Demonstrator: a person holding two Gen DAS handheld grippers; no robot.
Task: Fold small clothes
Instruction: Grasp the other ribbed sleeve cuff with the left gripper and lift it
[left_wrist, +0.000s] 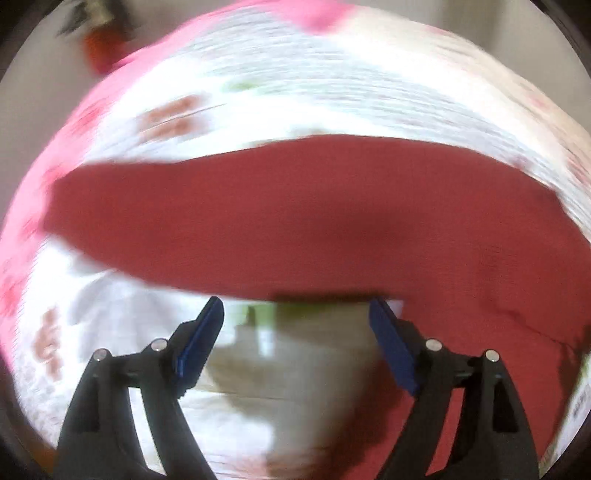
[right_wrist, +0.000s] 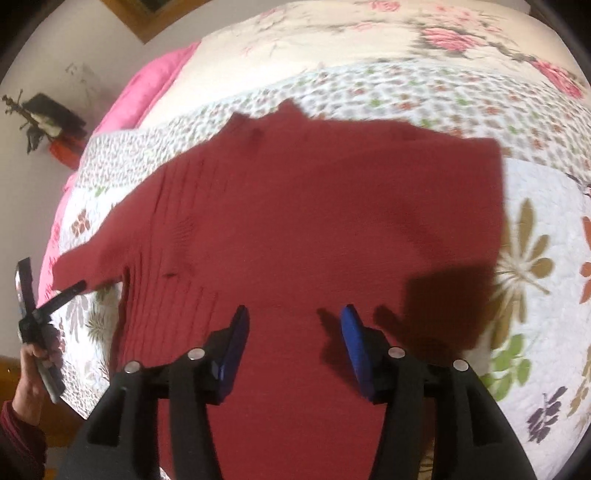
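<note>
A dark red knit sweater (right_wrist: 314, 206) lies spread flat on a floral quilt (right_wrist: 535, 258) that covers a bed. My right gripper (right_wrist: 294, 310) hovers open over the sweater's near hem, with nothing between its blue pads (right_wrist: 352, 332). At the left of the right wrist view, a hand (right_wrist: 35, 365) holds my left gripper (right_wrist: 55, 299), whose tip is at the end of the sweater's left sleeve. The left wrist view is motion-blurred. There my left gripper (left_wrist: 295, 302) is open just short of the sweater's edge (left_wrist: 295, 221), holding nothing.
A pink blanket (right_wrist: 147, 88) runs along the bed's far left side. By the pale wall stand a dark object with twigs (right_wrist: 48, 118) and something orange (right_wrist: 64, 151). A rose-print cover (right_wrist: 443, 37) lies beyond the quilt. A wooden frame (right_wrist: 147, 14) hangs on the wall.
</note>
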